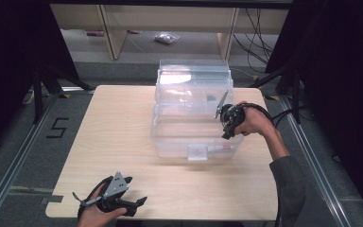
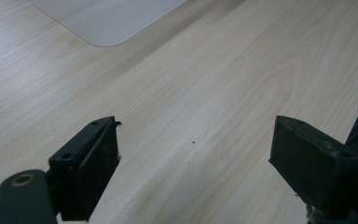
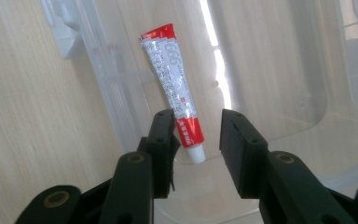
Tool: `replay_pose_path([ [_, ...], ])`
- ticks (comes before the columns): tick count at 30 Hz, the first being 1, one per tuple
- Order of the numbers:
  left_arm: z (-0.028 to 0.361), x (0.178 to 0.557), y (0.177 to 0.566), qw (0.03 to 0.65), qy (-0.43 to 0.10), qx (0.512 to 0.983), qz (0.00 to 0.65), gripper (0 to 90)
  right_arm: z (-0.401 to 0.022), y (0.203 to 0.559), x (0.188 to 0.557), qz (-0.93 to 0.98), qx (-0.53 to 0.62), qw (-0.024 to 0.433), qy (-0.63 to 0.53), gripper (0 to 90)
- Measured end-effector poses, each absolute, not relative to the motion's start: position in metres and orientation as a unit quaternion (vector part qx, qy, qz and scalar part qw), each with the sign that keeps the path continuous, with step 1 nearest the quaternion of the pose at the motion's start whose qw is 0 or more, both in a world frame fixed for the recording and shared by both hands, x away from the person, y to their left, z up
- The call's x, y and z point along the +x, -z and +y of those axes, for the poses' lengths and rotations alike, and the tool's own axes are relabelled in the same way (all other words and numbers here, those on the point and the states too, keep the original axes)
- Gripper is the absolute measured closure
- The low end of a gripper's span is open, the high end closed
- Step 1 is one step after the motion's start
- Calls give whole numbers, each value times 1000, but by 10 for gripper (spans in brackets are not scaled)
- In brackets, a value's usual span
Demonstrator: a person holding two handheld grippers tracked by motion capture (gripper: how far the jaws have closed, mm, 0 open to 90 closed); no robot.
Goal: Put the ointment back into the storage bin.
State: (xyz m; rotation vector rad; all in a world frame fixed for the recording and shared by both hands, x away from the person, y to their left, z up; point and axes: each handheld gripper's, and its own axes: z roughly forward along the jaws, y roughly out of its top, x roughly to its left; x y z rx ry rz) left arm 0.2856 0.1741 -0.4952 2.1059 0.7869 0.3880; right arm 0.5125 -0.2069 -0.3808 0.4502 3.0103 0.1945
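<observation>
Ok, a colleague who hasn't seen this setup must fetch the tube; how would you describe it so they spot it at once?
On the wooden table stands a clear plastic box with its lid open. Look inside, near its front wall, below the right gripper. The tube is small and white, with red ends and a white cap.

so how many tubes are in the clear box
1. A red and white tube lies on the floor of the clear box, between the open jaws of the right hand-held gripper. Glare on the clear walls could hide another.
</observation>
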Motion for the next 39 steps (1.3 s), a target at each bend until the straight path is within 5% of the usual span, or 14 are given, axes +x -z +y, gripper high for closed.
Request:
replay_pose_path([
  [39,175,286,495,416,-158,839,314,150,-209,346,475,953,227,77,-185,409],
])
